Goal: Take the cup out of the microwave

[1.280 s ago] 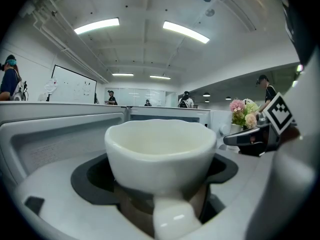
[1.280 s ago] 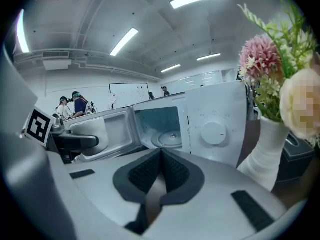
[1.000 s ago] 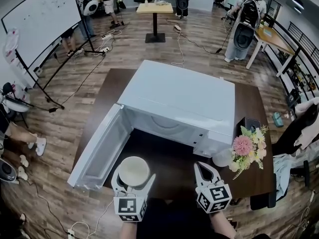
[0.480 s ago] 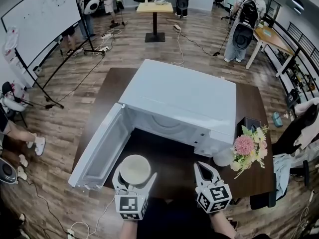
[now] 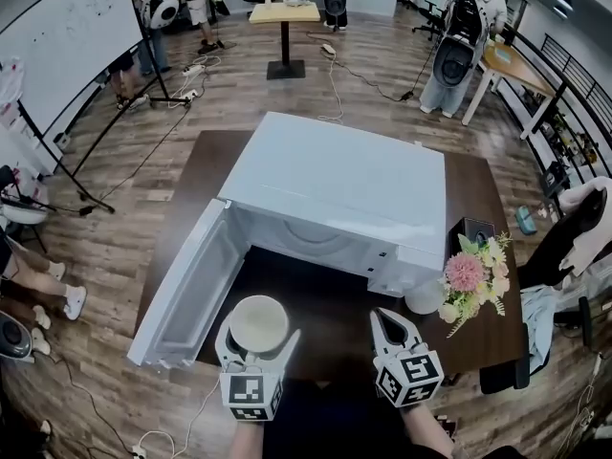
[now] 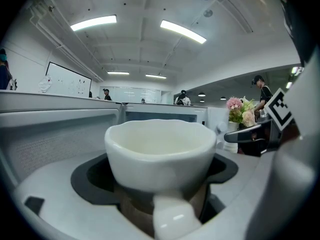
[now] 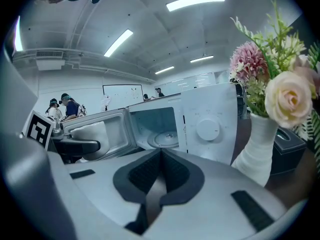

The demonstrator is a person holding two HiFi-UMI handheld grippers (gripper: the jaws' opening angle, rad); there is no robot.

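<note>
Cream cup (image 6: 160, 146), white microwave (image 5: 344, 180) (pink flower (image 5: 465, 277))

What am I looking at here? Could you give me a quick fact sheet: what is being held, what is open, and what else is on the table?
cup: white, outside the microwave, over the table in front of the opening
left gripper: shut on the cup
right gripper: jaws together, nothing between them
microwave: white, stands on the dark table
door: swung open to the left
turntable: bare
vase of flowers: white vase, right of the microwave's dial side
</note>
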